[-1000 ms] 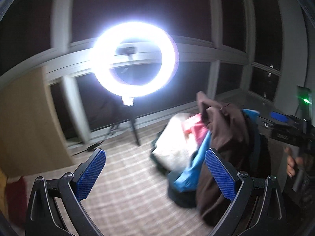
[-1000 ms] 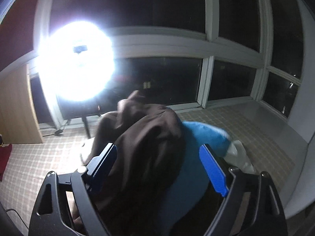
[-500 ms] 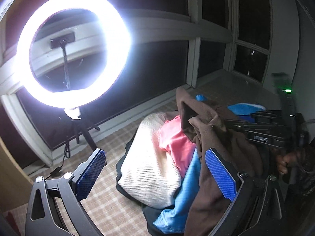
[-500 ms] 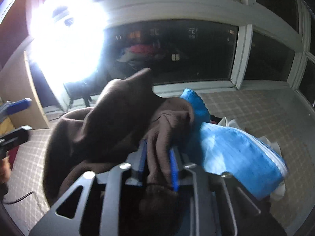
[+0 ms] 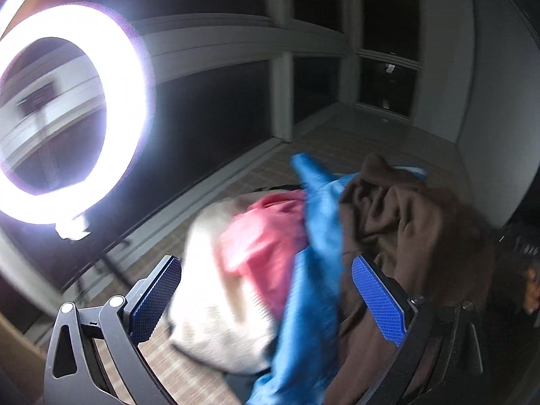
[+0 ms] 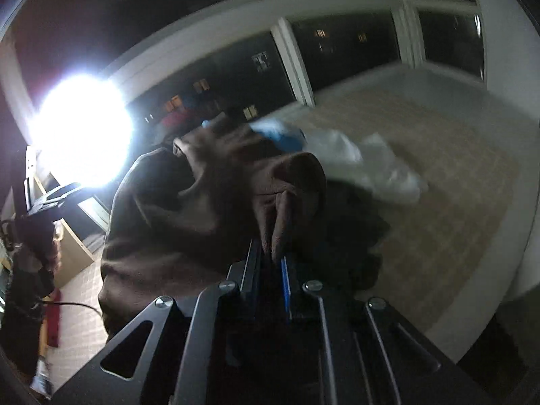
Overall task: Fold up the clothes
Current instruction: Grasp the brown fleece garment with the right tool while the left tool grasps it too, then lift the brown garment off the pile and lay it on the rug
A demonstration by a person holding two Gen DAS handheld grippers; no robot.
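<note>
While a ring light (image 5: 72, 111) glares at the far left of the left wrist view, the left gripper (image 5: 266, 298) hangs with its jaws wide apart and nothing pressed between the blue pads (image 5: 153, 298). Behind that gap lies a heap of clothes on the checked floor (image 5: 202, 384): a cream knit (image 5: 216, 320) at the left, a pink garment (image 5: 266, 246) on top of it, then a blue garment (image 5: 314, 287) running down the middle, and a brown garment (image 5: 415, 233) bunched at the right, partly behind the right-hand pad. Dark window panes (image 5: 219, 128) stand behind the heap.

Seen from the right wrist, the right gripper (image 6: 270, 270) has its jaws nearly together, pinching a fold of the brown garment (image 6: 209, 202), which hangs from the grip toward the left. Beyond it, to the right, blurred blue (image 6: 287, 135) and white cloth (image 6: 374, 165) lie on the floor.
</note>
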